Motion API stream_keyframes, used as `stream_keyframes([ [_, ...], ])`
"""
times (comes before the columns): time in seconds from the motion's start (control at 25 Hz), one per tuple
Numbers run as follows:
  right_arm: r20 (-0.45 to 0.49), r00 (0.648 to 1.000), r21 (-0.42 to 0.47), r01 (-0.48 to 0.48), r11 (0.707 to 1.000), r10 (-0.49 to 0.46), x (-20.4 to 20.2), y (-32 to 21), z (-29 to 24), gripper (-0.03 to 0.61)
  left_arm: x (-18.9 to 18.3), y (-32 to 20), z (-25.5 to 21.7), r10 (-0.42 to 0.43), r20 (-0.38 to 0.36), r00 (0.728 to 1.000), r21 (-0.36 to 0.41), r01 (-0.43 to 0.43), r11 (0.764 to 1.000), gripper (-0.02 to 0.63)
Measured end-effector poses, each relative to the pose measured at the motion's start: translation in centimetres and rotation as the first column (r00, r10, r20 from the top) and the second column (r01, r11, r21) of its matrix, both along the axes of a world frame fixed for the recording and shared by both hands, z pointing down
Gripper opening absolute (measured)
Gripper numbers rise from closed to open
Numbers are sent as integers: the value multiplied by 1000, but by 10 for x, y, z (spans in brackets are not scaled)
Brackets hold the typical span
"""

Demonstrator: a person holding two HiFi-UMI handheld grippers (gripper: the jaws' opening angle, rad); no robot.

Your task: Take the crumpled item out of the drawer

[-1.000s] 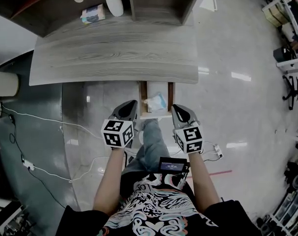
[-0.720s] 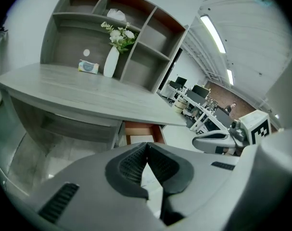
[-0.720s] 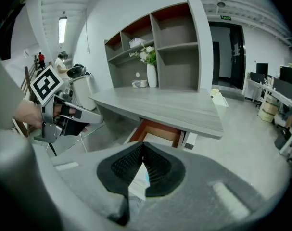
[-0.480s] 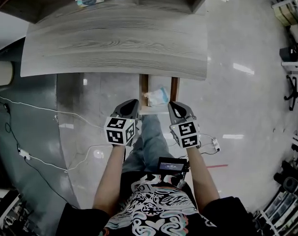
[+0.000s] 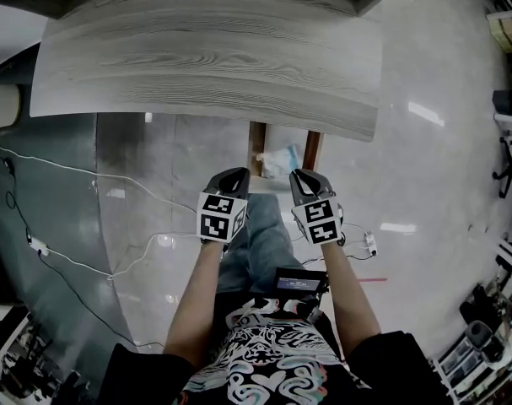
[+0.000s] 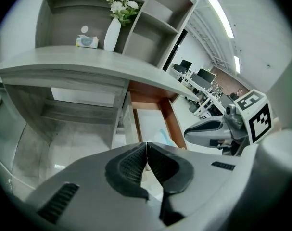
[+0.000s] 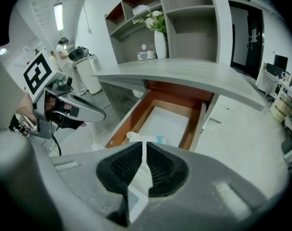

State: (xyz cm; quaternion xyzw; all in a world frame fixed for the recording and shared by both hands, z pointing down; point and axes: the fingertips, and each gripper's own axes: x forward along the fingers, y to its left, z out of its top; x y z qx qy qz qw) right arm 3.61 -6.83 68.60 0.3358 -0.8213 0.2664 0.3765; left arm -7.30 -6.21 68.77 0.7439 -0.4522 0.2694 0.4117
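Observation:
An open wooden drawer [image 5: 256, 144] sticks out from under the grey desk top [image 5: 205, 66]. Inside it lies a crumpled white and pale-blue item [image 5: 282, 160], near the drawer's front. My left gripper [image 5: 236, 175] hangs shut just in front of the drawer's left front corner. My right gripper [image 5: 301, 178] is shut at the right front corner. In the right gripper view the crumpled item [image 7: 134, 138] shows just beyond the shut right gripper [image 7: 143, 146], inside the drawer's rim [image 7: 121, 127]. In the left gripper view the shut left gripper [image 6: 146, 147] hides most of the item [image 6: 162, 135].
Shelves above the desk hold a white vase [image 6: 112, 32] with flowers and a small box [image 6: 87, 41]. White cables [image 5: 70, 264] run over the glossy floor at the left, and a power strip [image 5: 369, 245] lies at the right. The person's legs are below the drawer.
Both grippers have come forward to the drawer's front and stand closer together. The head view has dropped, so less of the shelves shows. Both stay shut.

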Motion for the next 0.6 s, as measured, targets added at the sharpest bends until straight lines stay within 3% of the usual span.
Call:
stream_keyframes([
  [0.36, -53, 991, -56, 120, 991, -123, -20, -4, 36, 41, 0, 1, 27, 24, 4, 1000, -47, -24, 999, 8],
  [0.6, -88, 977, -95, 187, 978, -195, -34, -3, 54, 76, -2, -16, 17, -34, -76, 997, -22, 32, 999, 8],
])
